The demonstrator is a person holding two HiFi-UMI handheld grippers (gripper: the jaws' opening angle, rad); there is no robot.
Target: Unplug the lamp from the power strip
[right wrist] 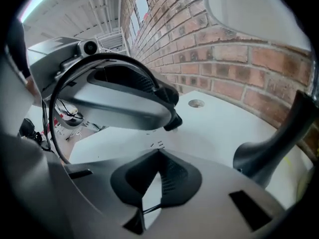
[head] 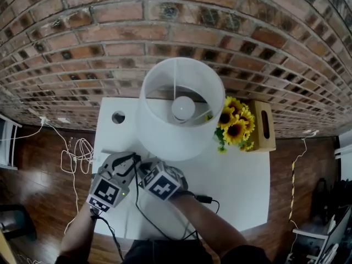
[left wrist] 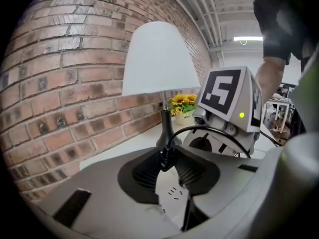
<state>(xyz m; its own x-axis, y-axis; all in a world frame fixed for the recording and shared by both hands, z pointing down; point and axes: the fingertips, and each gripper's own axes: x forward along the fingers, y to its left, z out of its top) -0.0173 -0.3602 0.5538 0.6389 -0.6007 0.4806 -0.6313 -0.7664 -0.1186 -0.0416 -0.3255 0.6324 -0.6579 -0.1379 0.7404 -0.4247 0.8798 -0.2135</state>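
Note:
The lamp has a white shade and a black stem, and it stands at the back of the white table. My left gripper is shut on the lamp's black plug, which hangs clear above the white power strip. The plug's cord arcs off to the right. My right gripper is shut on the power strip, whose slots show just past its tips. In the head view the left gripper and right gripper sit close together at the table's front left.
A pot of sunflowers and a wooden box stand right of the lamp. A round cable hole is at the table's back left. A brick wall runs behind. White cords lie on the floor at left, and a black cord trails across the table.

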